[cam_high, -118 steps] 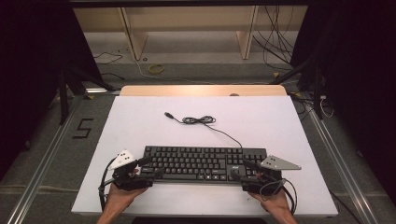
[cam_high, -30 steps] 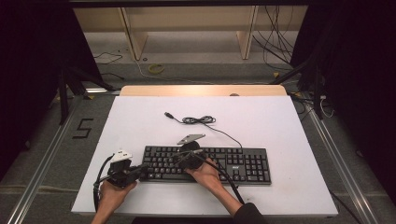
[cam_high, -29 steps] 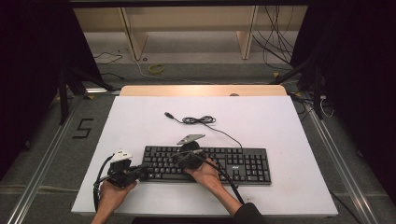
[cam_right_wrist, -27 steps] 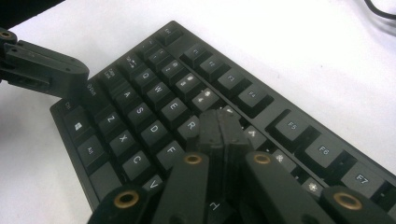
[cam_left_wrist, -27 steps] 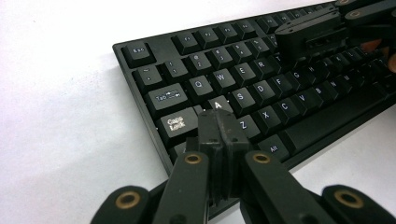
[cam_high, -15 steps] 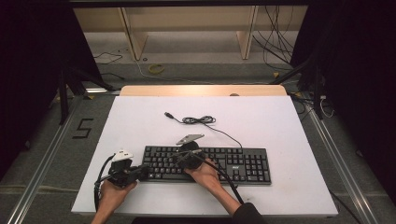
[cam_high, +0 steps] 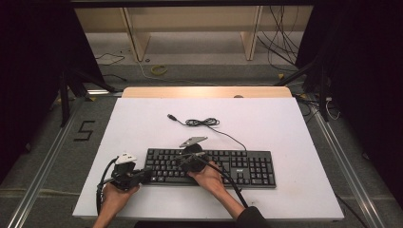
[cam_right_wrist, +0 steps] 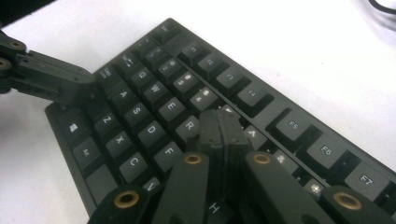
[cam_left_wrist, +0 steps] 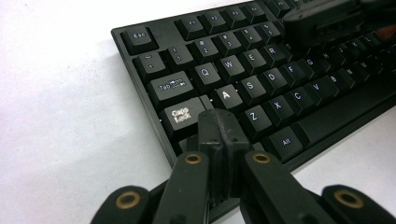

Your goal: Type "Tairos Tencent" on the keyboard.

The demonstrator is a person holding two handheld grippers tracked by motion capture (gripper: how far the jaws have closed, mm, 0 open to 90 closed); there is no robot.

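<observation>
Black keyboard [cam_high: 209, 167]: sits near the front edge of the white table [cam_high: 285, 123].
Left gripper [cam_left_wrist: 219, 122]: jaws clenched, tip down by Caps Lock/Shift.
Right gripper [cam_right_wrist: 219, 122]: clenched too, tip around the T/5 keys.
Tip: press straight down, one key each, no sliding.
Room: loads behind; cable [cam_high: 202, 122] lies coiled there.

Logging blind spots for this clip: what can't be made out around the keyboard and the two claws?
- Left gripper view: the key under the shut left claw is covered by its tips, below Caps Lock.
- Right gripper view: the keys under the shut right claw are hidden; whether one is pressed can't be told.
- High view: keyboard legends are too small to read.
- High view: the cable plug type is too small to tell.
</observation>
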